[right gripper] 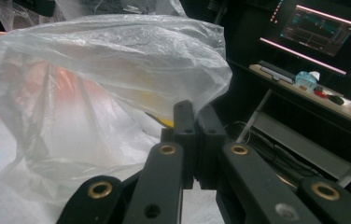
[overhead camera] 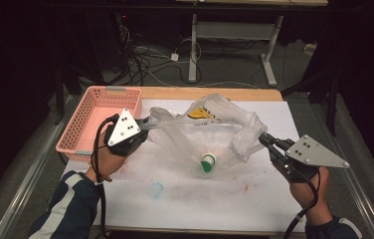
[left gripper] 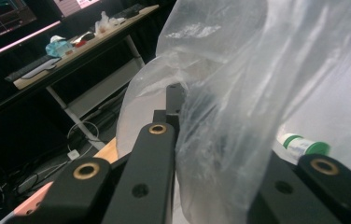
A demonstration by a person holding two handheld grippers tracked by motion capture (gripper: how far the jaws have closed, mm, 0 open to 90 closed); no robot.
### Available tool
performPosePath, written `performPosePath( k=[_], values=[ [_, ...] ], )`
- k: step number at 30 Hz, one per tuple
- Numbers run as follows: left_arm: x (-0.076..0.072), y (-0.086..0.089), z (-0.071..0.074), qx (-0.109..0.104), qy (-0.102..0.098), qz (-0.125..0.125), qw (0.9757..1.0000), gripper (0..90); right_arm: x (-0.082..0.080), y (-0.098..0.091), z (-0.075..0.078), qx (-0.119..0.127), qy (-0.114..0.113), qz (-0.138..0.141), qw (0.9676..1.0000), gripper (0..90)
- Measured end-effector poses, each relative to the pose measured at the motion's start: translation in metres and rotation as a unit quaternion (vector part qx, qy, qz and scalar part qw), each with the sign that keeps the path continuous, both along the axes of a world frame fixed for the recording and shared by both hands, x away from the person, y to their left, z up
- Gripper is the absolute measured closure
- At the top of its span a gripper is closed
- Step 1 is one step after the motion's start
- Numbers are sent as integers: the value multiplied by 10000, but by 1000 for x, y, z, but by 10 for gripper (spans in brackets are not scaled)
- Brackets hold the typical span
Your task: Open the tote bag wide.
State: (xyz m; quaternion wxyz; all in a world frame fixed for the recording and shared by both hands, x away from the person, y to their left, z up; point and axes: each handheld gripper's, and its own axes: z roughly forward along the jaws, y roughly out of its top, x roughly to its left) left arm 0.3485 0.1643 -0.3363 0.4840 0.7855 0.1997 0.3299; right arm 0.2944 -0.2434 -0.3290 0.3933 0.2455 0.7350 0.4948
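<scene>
We hold the clear plastic bag (overhead camera: 210, 130) stretched between both tongs: left gripper (overhead camera: 146, 125) and right gripper (overhead camera: 266, 141) each clamp an edge. The high view shows a green-capped bottle (overhead camera: 207, 163) inside; the right gripper view hides it.

The left gripper (overhead camera: 145, 124) is clamped on the left edge of a clear plastic bag (overhead camera: 210, 129); the right gripper (overhead camera: 264, 139) is clamped on its right edge. The bag is stretched between them above the middle of the white worktop (overhead camera: 185, 199). A small green-capped bottle (overhead camera: 207, 163) lies inside the bag at its lowest part. A pink basket (overhead camera: 88, 124) stands at the far left corner, just beside the left gripper
</scene>
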Motion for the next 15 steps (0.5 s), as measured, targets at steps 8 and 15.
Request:
performPosePath(
  k=[8, 15],
  values=[
    [10, -16, -20, -25, 26, -36, 10000, 852, 21, 7, -23, -181, 255, -8, 9995, 900],
    [23, -32, -36, 45, 106, -94, 9999, 852, 43, 8, -38, -152, 427, -89, 9989, 900]
  ],
)
